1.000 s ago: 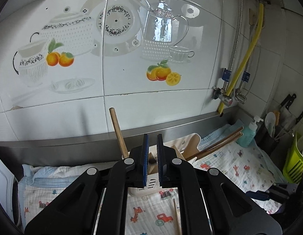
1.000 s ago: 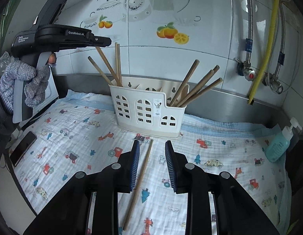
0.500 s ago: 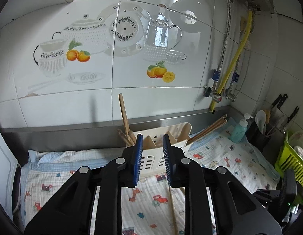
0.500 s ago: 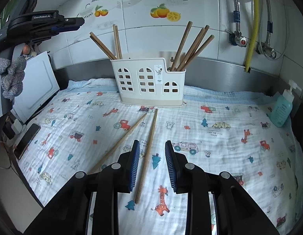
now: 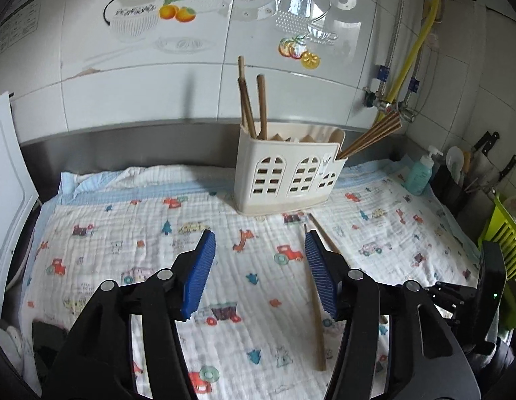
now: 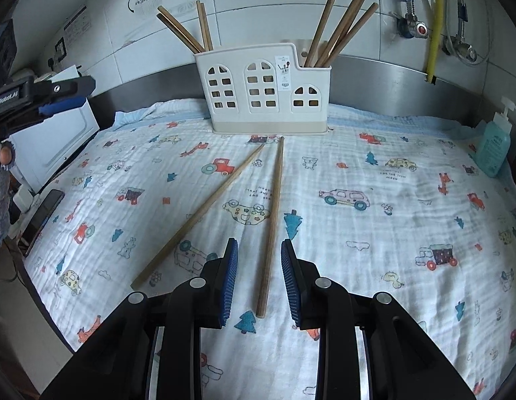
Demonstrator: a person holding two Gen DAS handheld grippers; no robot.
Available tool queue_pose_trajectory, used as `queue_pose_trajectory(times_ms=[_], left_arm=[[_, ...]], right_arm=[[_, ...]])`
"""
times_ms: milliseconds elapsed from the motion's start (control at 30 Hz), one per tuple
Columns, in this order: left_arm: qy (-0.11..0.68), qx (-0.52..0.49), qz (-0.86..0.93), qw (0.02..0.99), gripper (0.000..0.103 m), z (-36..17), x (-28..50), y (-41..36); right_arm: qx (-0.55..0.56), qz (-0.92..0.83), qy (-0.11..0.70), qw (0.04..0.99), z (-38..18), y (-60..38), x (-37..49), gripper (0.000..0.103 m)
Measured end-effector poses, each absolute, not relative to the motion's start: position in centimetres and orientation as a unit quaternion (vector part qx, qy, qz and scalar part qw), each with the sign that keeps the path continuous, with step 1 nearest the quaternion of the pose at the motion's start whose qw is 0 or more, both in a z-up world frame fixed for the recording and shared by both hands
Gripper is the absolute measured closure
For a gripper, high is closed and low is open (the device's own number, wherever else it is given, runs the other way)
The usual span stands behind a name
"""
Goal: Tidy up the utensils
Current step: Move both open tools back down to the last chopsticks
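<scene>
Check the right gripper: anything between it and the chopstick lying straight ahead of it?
Nothing visible. The right gripper is open, and the near end of the straight chopstick already lies in line between its fingers on the printed cloth. The second, slanted chopstick lies off to its left, apart at this end.

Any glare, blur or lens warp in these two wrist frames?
Left wrist: window glare on the wall tiles, tile seams bowed by the fisheye, dark corner vignette. Right wrist: even light, chopsticks on the cloth sharp, steel backsplash curved by the lens, corners dark too.
</scene>
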State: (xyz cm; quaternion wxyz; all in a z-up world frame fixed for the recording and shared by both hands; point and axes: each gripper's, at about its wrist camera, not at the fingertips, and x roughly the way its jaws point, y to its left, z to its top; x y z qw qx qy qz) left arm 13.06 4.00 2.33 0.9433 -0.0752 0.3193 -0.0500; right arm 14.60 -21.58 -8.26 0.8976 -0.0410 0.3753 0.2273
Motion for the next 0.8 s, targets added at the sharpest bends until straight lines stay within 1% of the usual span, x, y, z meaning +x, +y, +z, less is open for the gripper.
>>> queue_pose_trajectory(times_ms=[33, 200, 500, 567, 700, 800], left_arm=[[0.325, -0.081, -0.045, 0.941, 0.037, 1.7, 12.8, 4.2], [0.346, -0.087, -0.028, 0.934, 0.036, -0.8, 11.8, 4.8], [0.366, -0.102, -0.018, 0.925, 0.036, -2.9, 10.7, 5.5], [0.369, -0.106, -0.017, 0.923, 0.036, -3.2, 10.6, 5.6], [0.373, -0.105, -0.019, 0.922, 0.036, -3.7, 10.3, 5.4], [0.376, -0.103, -0.025, 0.920, 0.036, -4.0, 10.1, 5.2]], right_arm=[[-0.039, 0.227, 0.378, 0.897, -8.5, -21.5, 14.7, 0.077], [-0.034, 0.221, 0.385, 0.895, -9.3, -21.1, 15.3, 0.077], [-0.032, 0.211, 0.400, 0.891, -10.5, -20.4, 16.7, 0.080], [-0.033, 0.210, 0.404, 0.890, -10.7, -20.3, 17.0, 0.083], [-0.037, 0.203, 0.408, 0.889, -11.1, -20.1, 17.4, 0.084], [-0.041, 0.196, 0.413, 0.888, -11.5, -20.0, 17.6, 0.088]])
